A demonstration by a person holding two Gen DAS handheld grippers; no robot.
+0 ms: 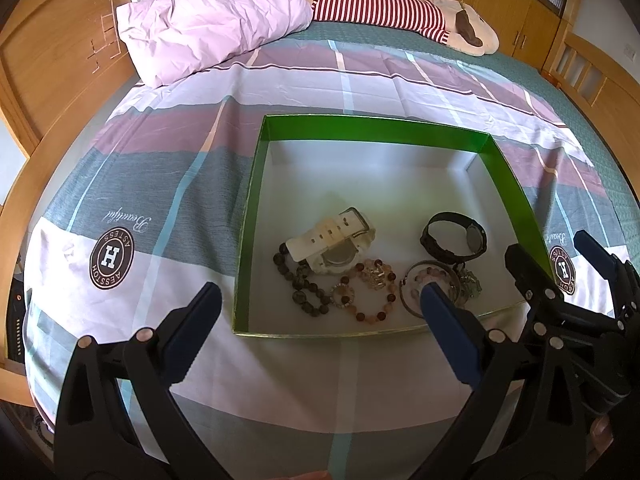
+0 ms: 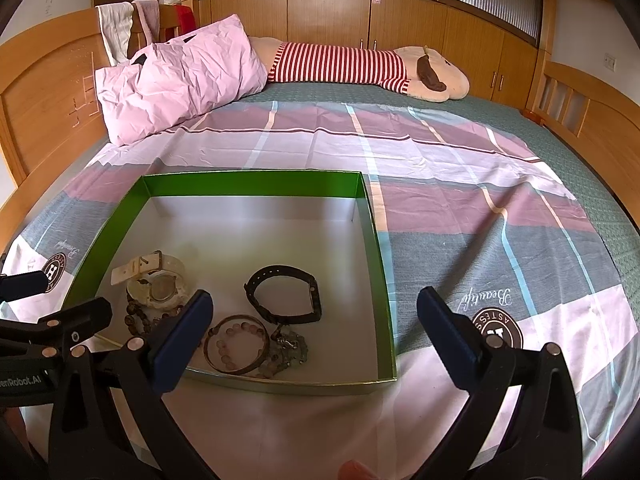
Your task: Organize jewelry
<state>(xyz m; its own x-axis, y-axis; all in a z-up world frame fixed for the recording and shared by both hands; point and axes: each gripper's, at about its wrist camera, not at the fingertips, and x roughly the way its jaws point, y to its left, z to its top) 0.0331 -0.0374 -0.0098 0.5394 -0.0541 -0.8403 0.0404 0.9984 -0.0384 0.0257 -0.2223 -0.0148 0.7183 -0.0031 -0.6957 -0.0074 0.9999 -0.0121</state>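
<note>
"Beautiful" on bedsheet (image 2: 460, 216)

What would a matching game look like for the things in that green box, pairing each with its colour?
Things:
1. big watch
2. slim watch
3. bangle
4. inner walls of the box

Colours:
A. green
B. black
C. cream white
D. bronze brown

Pairs: 1-C, 2-B, 3-D, 4-A

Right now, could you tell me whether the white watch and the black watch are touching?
Apart. The right wrist view shows bare box floor between the white watch and the black watch; the left wrist view shows it too.
</note>
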